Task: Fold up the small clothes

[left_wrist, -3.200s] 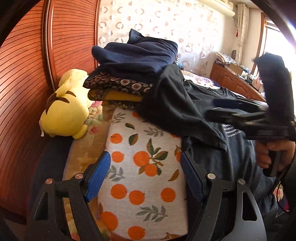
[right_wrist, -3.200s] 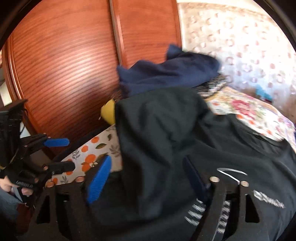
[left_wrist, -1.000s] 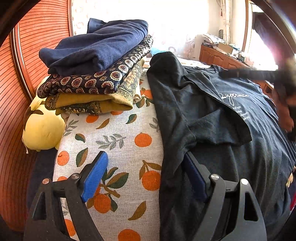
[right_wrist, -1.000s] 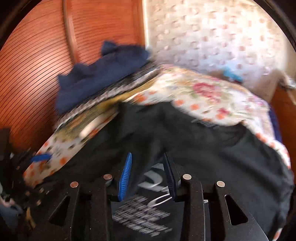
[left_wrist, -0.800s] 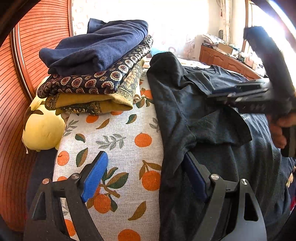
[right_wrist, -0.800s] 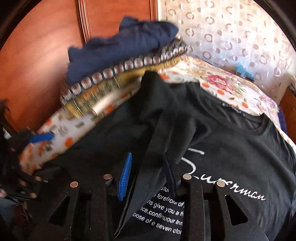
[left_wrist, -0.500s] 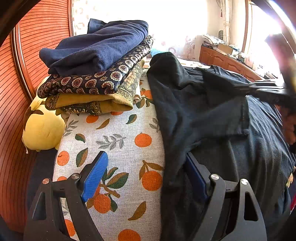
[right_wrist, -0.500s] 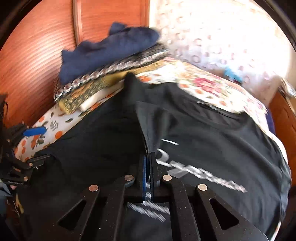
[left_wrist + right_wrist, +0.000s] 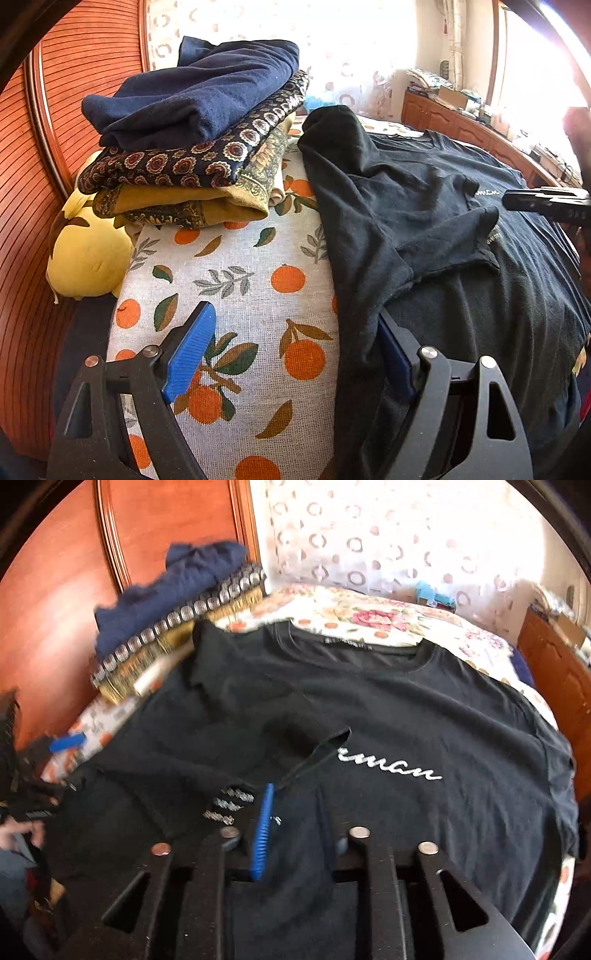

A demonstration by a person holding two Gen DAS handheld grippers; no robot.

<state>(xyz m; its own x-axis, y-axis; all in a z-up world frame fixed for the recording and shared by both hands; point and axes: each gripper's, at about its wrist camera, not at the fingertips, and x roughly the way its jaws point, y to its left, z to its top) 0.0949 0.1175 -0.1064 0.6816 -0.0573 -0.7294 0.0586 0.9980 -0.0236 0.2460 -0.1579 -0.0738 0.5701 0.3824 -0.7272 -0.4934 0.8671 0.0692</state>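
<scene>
A black T-shirt (image 9: 424, 221) with white lettering (image 9: 391, 768) lies chest-up on the bed, its left sleeve (image 9: 443, 236) folded in over the chest. My left gripper (image 9: 291, 350) stands open at the shirt's left side edge. That edge drapes over its right finger, and the orange-print sheet lies between the pads. Over the chest print, my right gripper (image 9: 297, 830) has its jaws opening. The sleeve's hem (image 9: 317, 755) slants just ahead of the left pad, and no pad presses on it. The right gripper (image 9: 546, 205) also shows at the right edge of the left wrist view.
A stack of folded clothes (image 9: 192, 122), navy on top, sits by the wooden headboard (image 9: 33, 192). A yellow plush toy (image 9: 88, 254) lies beside it. The orange-print sheet (image 9: 240, 280) covers the near bed. A cluttered wooden dresser (image 9: 461, 118) stands at the back right.
The right gripper drew the sleeve in over the shirt's chest, shut on it, then parted its jaws and let it lie. The left gripper stayed put.
</scene>
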